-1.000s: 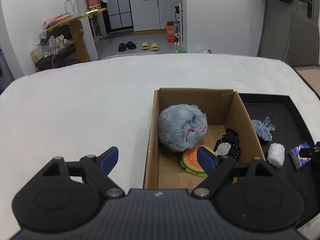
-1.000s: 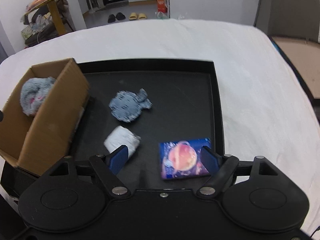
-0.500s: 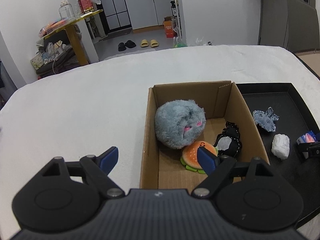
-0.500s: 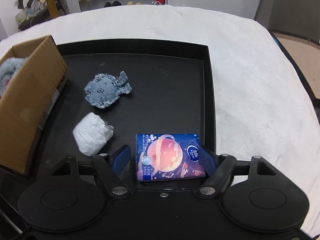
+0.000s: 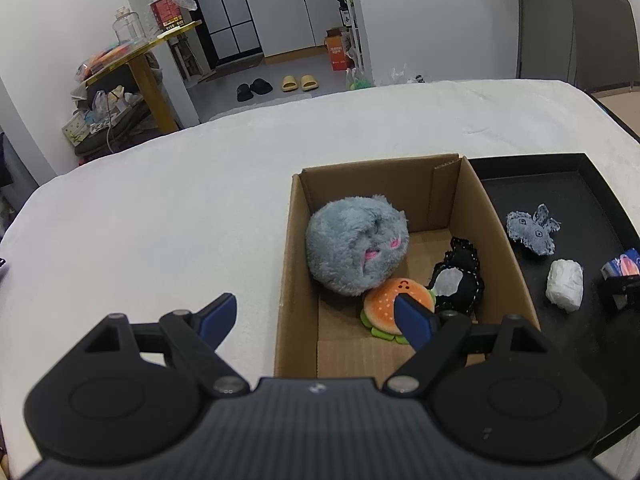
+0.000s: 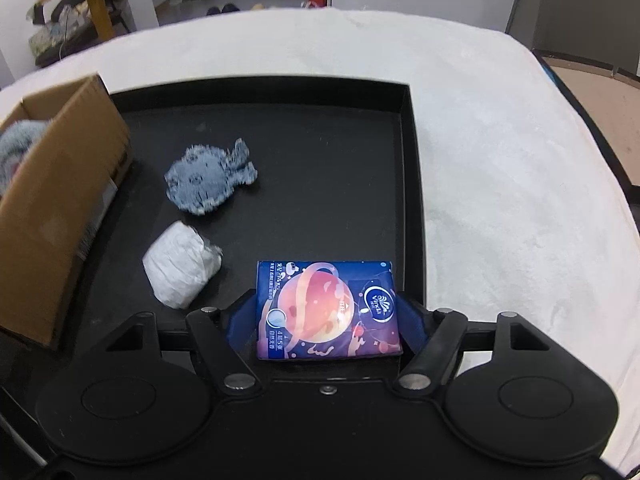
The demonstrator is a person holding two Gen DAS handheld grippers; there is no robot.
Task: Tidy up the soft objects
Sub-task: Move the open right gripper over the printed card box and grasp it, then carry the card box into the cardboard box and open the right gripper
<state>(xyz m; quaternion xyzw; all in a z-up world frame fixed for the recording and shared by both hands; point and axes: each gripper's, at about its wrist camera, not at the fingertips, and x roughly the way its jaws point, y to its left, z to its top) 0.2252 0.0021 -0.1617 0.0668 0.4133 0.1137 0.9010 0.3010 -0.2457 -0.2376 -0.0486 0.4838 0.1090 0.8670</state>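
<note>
Now tissue pack (image 6: pixel 327 311) between right jaws

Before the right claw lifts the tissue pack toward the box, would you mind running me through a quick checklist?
1. Tissue pack between the right claw fingers: ok, one finger at each side.
2. Grip firm: cannot tell, contact is hidden by the pack.
3. Cardboard box has room: ok, bare floor in front of the burger toy and behind the black pouch.
4. Left claw out of the way: not ok, open, with one finger over the box.
5. Path over the black tray: ok, the white bundle and blue-grey toy lie low.
</note>
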